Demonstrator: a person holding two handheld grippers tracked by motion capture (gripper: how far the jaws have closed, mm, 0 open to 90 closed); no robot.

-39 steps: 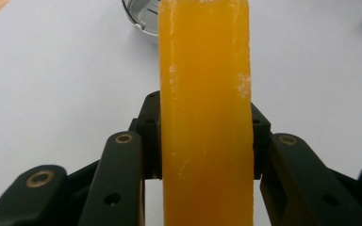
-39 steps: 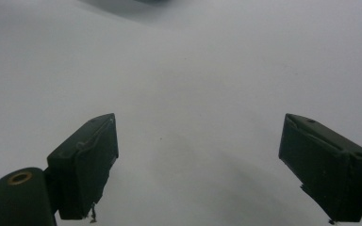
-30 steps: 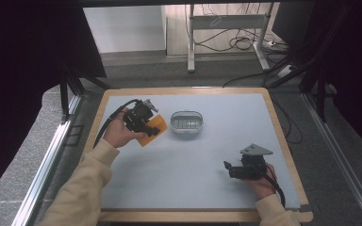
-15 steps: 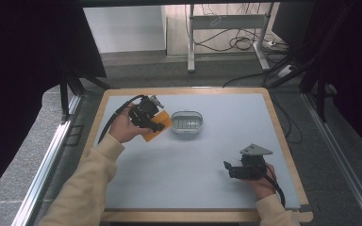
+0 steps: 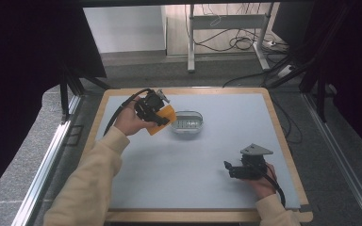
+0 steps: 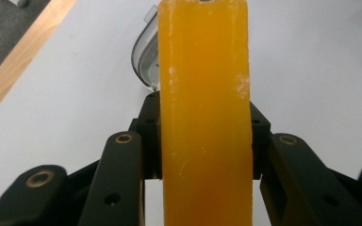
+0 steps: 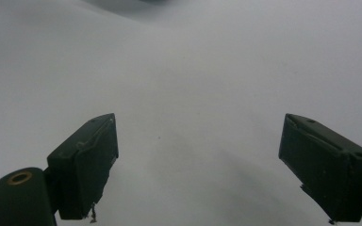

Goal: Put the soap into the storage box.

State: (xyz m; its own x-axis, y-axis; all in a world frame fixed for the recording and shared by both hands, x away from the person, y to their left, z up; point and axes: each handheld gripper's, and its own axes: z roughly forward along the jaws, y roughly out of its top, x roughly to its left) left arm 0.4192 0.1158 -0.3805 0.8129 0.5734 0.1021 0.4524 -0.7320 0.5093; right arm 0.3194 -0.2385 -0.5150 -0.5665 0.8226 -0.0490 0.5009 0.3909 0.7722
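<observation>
Orange block | clamped betw. left tongs | beside clear dish

We see an orange block, flat-sided and slab-like, waxy and slightly translucent, with pale scuffs along its edges. In the left gripper view it stands on edge, long side running away from the camera, its two broad faces pinched between the black pads. It is held off the table, tilted, just beside the clear oval dish, on that dish's left. The dish lies flat on the grey mat, its rim showing past the block's far end.
</observation>
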